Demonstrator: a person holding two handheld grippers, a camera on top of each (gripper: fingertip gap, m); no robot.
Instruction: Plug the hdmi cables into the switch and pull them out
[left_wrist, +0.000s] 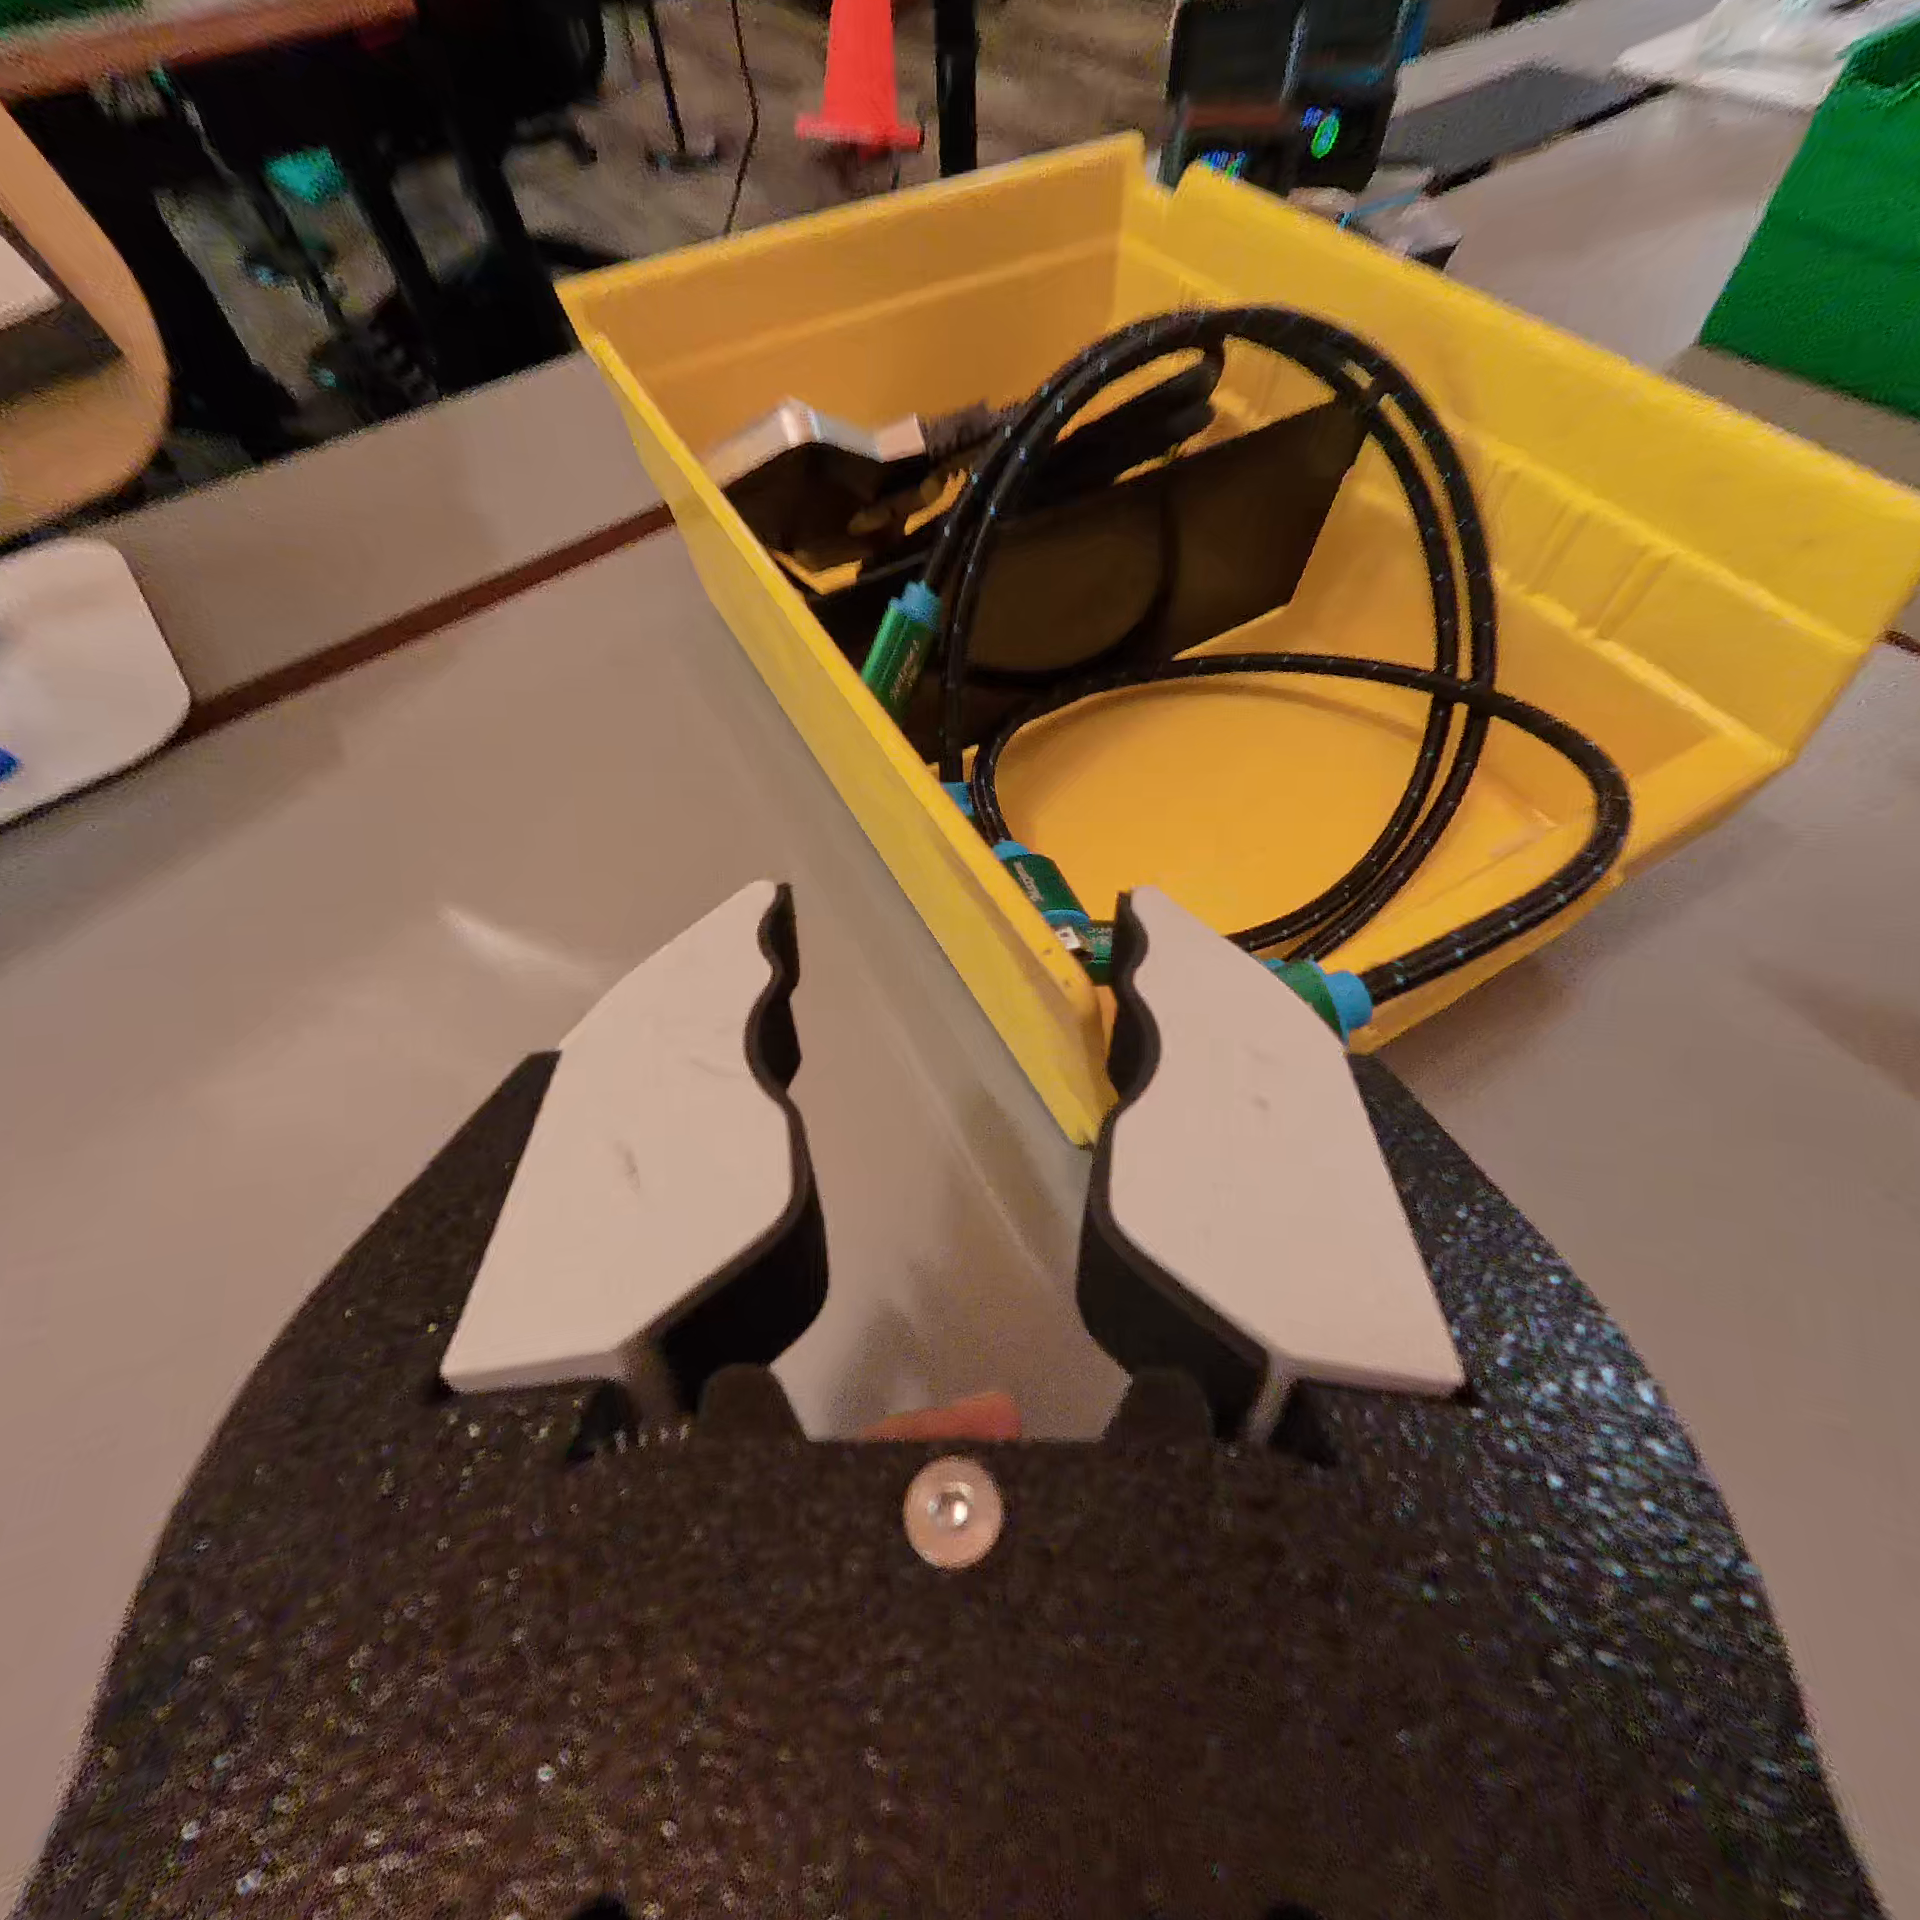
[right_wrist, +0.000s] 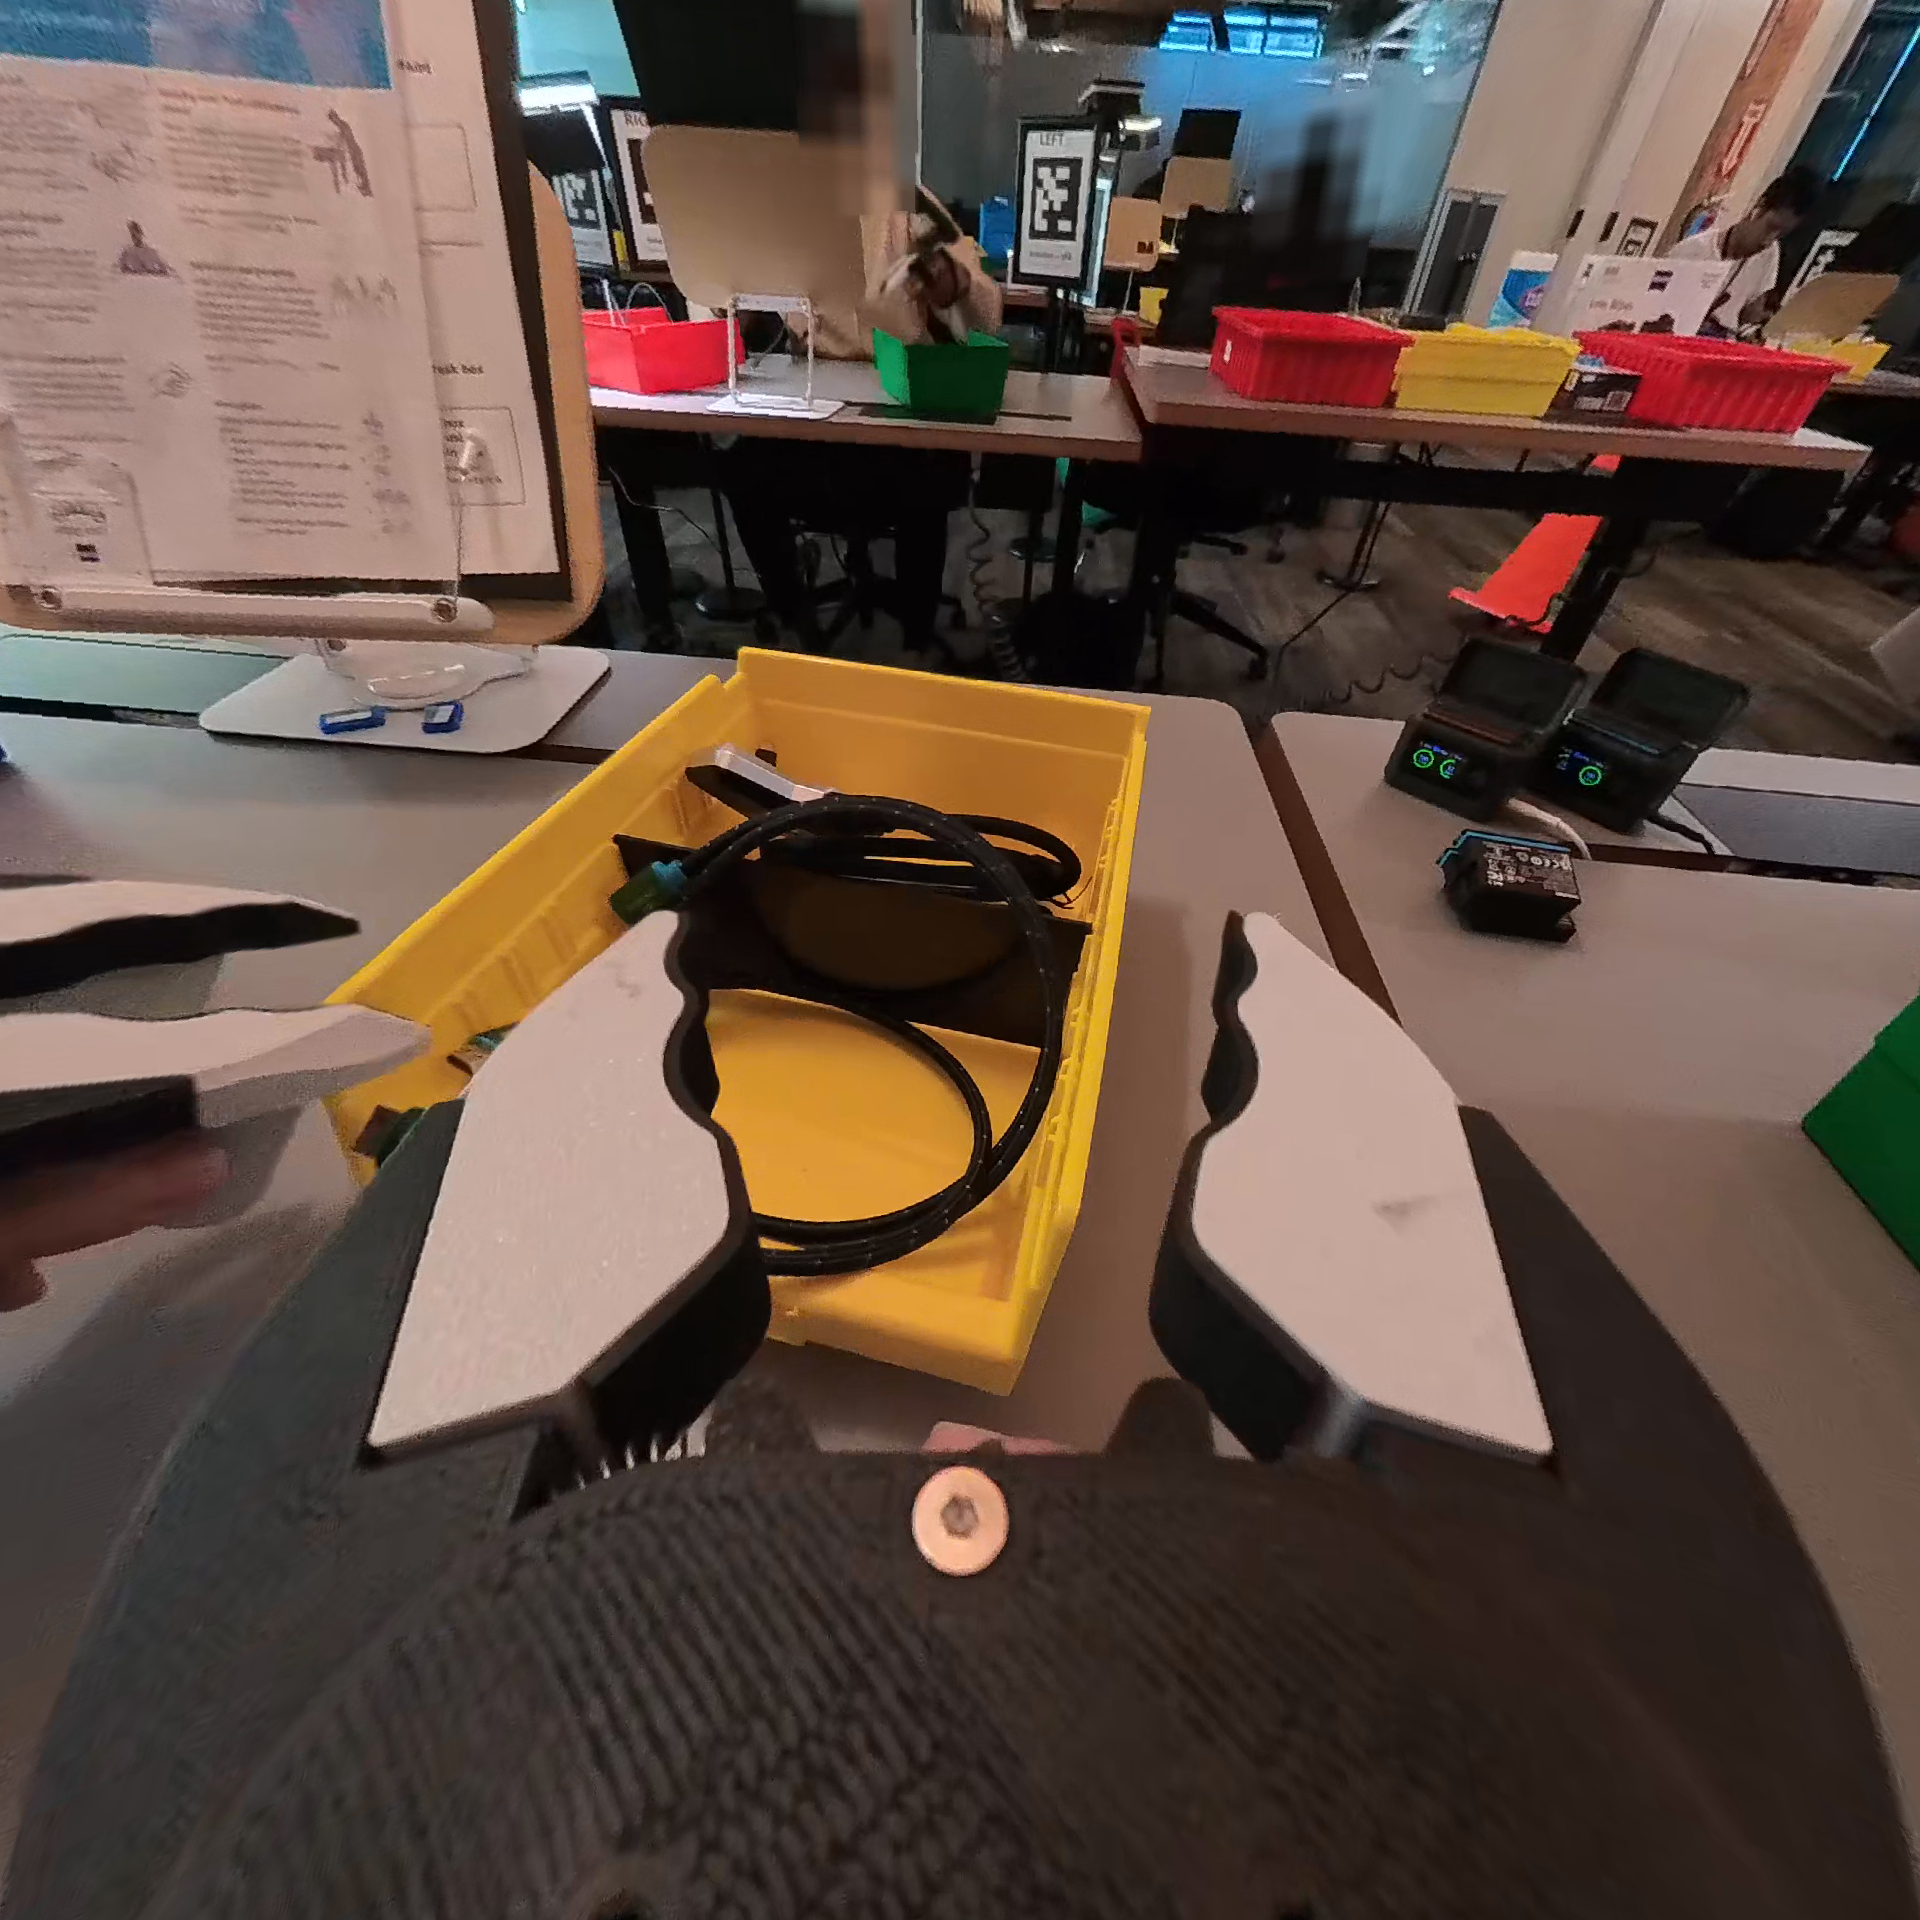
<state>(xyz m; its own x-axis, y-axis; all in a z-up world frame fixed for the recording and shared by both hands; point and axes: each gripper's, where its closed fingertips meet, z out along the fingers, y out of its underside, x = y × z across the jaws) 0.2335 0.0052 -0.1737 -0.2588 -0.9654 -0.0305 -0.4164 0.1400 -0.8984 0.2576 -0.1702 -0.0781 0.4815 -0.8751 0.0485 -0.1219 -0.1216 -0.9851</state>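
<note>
grey tabletop (right_wrist: 1299, 1143) up front, busy workshop behind, and a yellow bin (right_wrist: 582, 883) sitting on it. inside the bin, black braided hdmi cables (left_wrist: 1455, 582) lie coiled, green plugs (left_wrist: 902, 652) along the near wall, draped over a dark switch (right_wrist: 894, 914) at the back end. left gripper (left_wrist: 951, 935) hovers at the bin's corner, fingers apart, nothing between them. right gripper (right_wrist: 956, 956) hangs above the bin, fingers spread wide, empty too. off right, black charger boxes (right_wrist: 1558, 727) with lit dials; off left, a paper stand (right_wrist: 260, 312).
</note>
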